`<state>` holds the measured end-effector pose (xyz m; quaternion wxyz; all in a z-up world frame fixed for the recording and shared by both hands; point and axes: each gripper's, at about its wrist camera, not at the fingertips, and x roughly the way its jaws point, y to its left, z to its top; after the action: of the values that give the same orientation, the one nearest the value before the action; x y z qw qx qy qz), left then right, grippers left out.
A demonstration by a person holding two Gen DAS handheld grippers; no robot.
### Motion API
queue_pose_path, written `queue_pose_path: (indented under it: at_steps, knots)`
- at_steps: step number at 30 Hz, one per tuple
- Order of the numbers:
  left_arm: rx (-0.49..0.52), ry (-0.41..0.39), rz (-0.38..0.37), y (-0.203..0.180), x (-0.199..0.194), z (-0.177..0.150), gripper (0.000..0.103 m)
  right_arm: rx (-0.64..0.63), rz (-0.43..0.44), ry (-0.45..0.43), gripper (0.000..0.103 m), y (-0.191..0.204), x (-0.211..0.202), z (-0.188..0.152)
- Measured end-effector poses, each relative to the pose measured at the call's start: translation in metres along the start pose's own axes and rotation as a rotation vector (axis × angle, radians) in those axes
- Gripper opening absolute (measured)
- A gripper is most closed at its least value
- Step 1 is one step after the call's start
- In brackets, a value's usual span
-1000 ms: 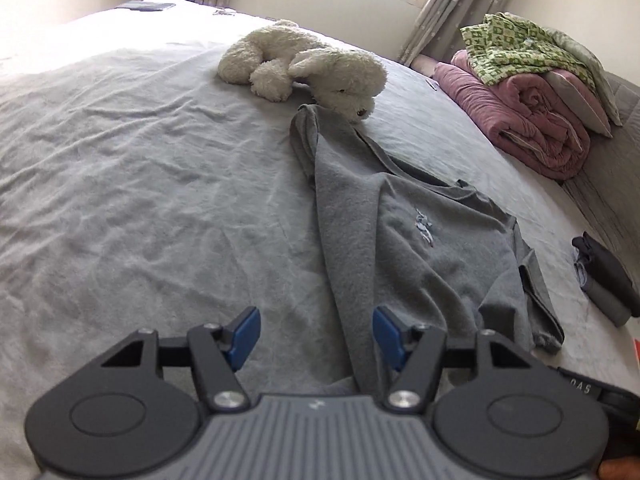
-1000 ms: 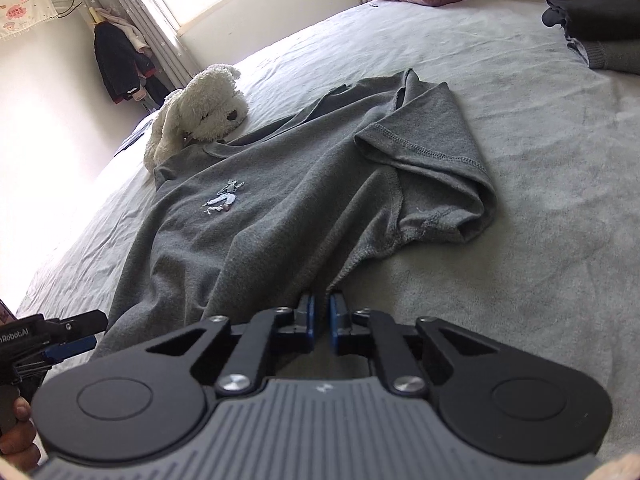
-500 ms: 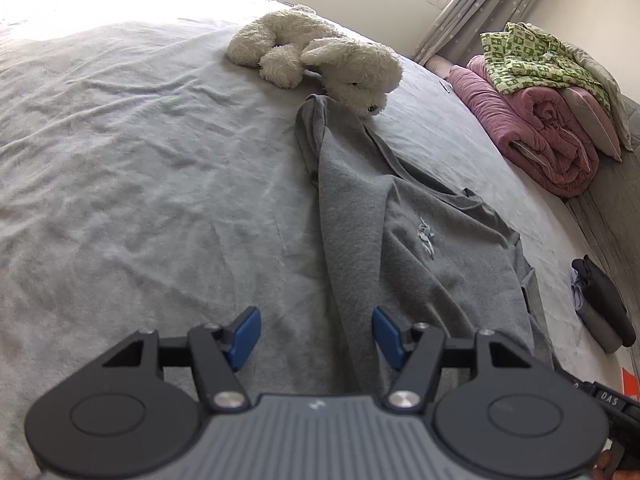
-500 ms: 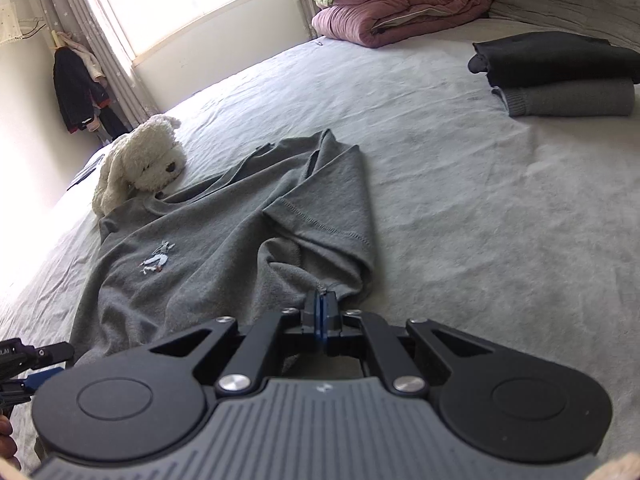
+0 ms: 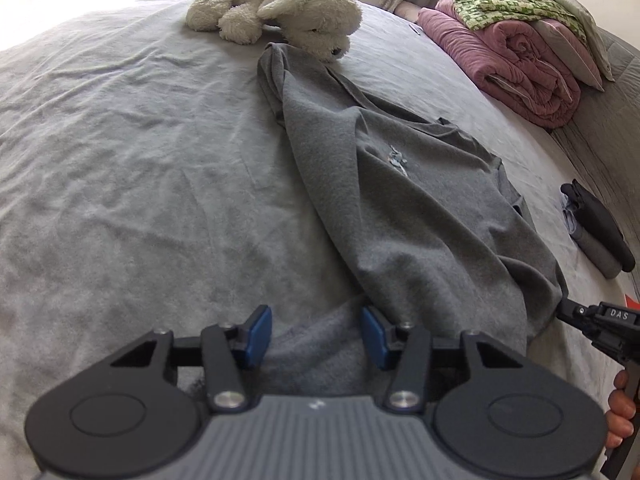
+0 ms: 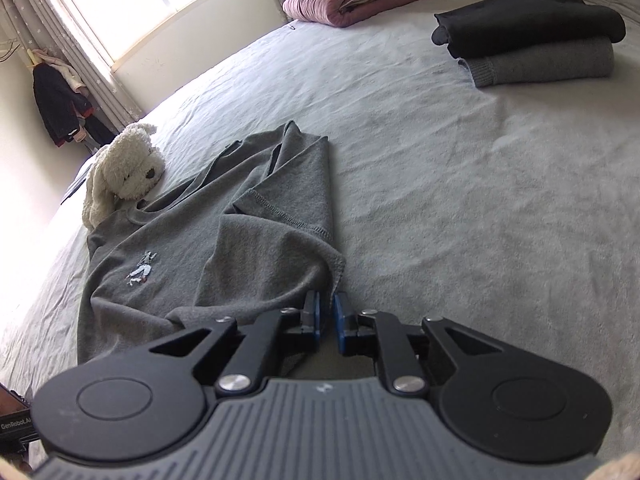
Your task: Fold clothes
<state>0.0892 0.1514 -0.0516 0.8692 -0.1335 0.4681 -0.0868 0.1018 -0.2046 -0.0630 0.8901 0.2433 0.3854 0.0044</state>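
Note:
A grey T-shirt (image 5: 400,200) with a small chest print lies lengthwise on the grey bed sheet (image 5: 140,160), bunched narrow, its collar by the plush dog. My left gripper (image 5: 316,332) hovers low over the near hem. Its jaws are closing, the hem fabric lies between the blue pads (image 5: 256,332), and they do not press it. My right gripper (image 6: 327,318) is at the shirt's (image 6: 240,260) right side, where a sleeve is folded over. Its jaws are opening to a narrow gap, with a thin edge of the shirt still running into it. That gripper (image 5: 588,316) also shows in the left wrist view.
A white plush dog (image 5: 280,8) lies at the shirt's far end. Pink quilts with a green cloth (image 5: 520,40) are piled at the far right. A folded black and grey stack (image 6: 532,40) sits on the bed to the right. Dark coats (image 6: 60,108) hang by the window.
The right gripper moved with the shirt's side, folding it inward and narrowing the shirt, then parted its pads slightly. The left gripper tipped down over the hem and its pads came closer together.

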Motion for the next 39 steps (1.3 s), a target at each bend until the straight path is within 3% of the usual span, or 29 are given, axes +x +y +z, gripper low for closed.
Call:
queue_pose_path:
  at_steps: [2, 5, 7, 17, 20, 30, 39]
  knots:
    - [0.033, 0.011, 0.003, -0.005, -0.001, -0.005, 0.038, 0.007, 0.026, 0.031, 0.015, 0.002, -0.001, -0.003]
    - [0.076, 0.025, 0.008, -0.012, -0.004, -0.013, 0.020, 0.018, 0.062, 0.071, 0.031, 0.007, -0.002, -0.010]
    - [0.097, 0.031, 0.011, -0.017, -0.008, -0.017, 0.011, 0.019, 0.083, 0.096, 0.033, 0.011, -0.002, -0.015]
    - [0.153, 0.030, -0.010, -0.034, -0.038, -0.041, 0.009, -0.066, 0.149, 0.138, 0.034, 0.044, 0.004, -0.050]
    - [0.134, 0.006, -0.029, -0.033, -0.050, -0.043, 0.008, -0.096, 0.165, 0.155, 0.005, 0.056, 0.006, -0.059]
    - [0.110, -0.088, -0.112, -0.024, -0.101, -0.045, 0.006, -0.163, 0.206, -0.003, 0.004, 0.065, -0.054, -0.048]
    - [0.127, -0.101, -0.123, -0.010, -0.121, -0.054, 0.003, -0.166, 0.129, -0.103, 0.004, 0.043, -0.092, -0.036]
